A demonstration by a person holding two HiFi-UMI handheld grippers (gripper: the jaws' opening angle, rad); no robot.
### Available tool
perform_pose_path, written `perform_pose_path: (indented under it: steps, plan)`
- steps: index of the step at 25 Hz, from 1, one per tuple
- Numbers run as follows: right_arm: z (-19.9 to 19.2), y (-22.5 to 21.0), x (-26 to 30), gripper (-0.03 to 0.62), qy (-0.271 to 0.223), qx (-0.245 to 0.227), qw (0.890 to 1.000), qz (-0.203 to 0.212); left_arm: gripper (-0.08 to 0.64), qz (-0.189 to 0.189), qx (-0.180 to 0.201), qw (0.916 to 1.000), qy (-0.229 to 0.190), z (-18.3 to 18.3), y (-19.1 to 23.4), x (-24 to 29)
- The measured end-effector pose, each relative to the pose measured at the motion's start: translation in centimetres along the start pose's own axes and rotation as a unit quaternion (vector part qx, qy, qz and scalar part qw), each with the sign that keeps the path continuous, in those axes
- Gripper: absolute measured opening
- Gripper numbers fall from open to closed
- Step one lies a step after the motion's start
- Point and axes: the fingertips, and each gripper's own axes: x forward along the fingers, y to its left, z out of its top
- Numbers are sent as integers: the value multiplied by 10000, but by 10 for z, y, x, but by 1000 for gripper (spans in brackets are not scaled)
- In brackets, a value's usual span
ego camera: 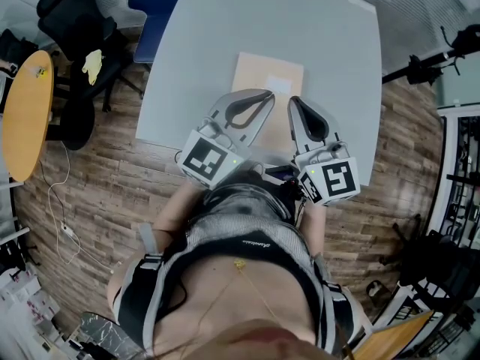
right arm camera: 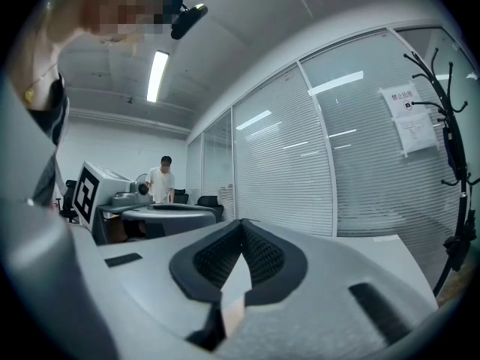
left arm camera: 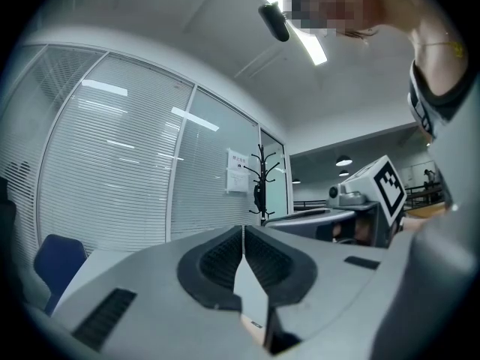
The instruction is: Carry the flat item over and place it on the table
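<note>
Placement looks done: the tan flat cardboard item [ego camera: 274,77] with a white label lies on the grey counter [ego camera: 225,21], toward its 6 o'clock edge. At the item's 6 o'clock, the left gripper [ego camera: 268,94] and right gripper [ego camera: 294,100] are closed tight and empty. Only withdrawal appears left. No containers visible.

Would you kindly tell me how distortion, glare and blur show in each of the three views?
Head view: evenly lit and sharp, though the table edges bow. Left gripper view: fisheye with black corners, ceiling light blown out. Right gripper view: same fisheye with dark corners; the blinds curve.
</note>
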Motion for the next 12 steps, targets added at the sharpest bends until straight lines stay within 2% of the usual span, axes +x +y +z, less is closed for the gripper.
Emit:
perform_pose_path:
  steps: [7, 12]
  plan:
    - [-6, 1, 4, 4, 125, 10, 9999, 19, 14, -25, -90, 10000, 2, 1, 2, -1]
    - [-3, 1, 2, 3, 85, 3, 9999, 67, 14, -31, -5, 10000, 52, 2, -2, 1]
